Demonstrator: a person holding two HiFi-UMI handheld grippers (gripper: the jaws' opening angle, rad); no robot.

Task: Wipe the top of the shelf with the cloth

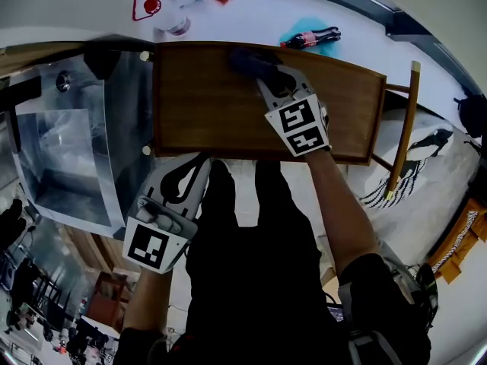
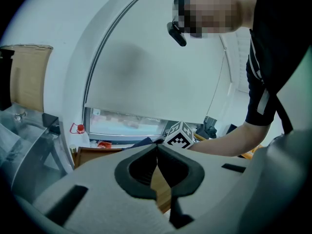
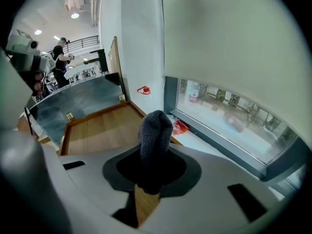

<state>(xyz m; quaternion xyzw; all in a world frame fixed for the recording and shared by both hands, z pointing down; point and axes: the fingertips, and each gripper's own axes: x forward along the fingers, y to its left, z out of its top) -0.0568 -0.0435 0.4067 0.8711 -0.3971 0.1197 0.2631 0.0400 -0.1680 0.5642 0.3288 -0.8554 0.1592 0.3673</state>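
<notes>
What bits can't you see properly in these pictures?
1. Head view: how much of the cloth lies under the right gripper, which covers it.
2. Head view: the print on the bottle, too small.
3. Left gripper view: most of the shelf top, hidden behind the left gripper.

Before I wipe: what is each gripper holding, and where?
Right gripper is shut on the dark cloth, at a bunched fold; left gripper is shut, empty.

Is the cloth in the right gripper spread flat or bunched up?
Bunched up: the cloth sticks up as a rolled wad pinched in the right gripper.
</notes>
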